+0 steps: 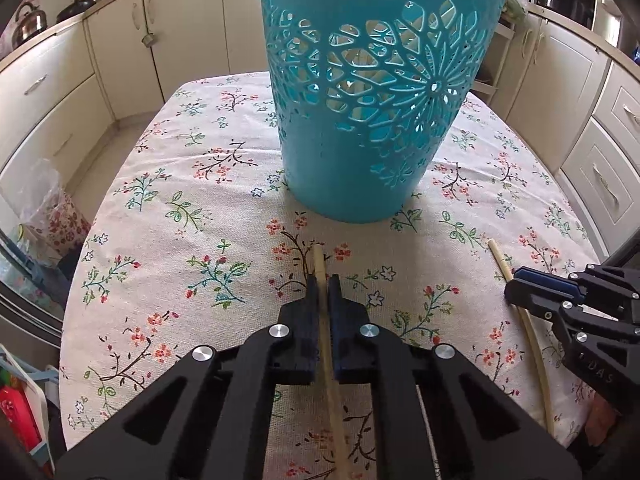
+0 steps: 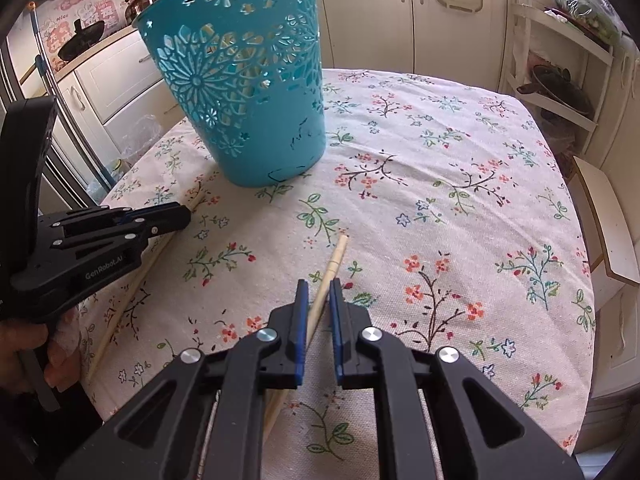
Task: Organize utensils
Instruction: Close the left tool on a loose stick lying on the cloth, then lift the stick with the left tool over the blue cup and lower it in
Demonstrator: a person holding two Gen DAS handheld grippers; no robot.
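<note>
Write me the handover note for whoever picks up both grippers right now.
Left gripper: shut on a chopstick lying on the floral tablecloth.
Right gripper: shut on the second chopstick, also still down on the cloth.
Teal basket stands upright ahead of both; pale sticks show through its cutouts.
Done: both chopsticks gripped.
Left: lift each and drop it into the basket.

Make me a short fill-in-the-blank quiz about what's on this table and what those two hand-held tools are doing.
The basket is coloured ____.
Each tool, left and right, is closed on one wooden ____.
The tablecloth has a ____ print.
The basket stands ____ on the table.

Missing words: blue; chopstick; floral; upright
</note>
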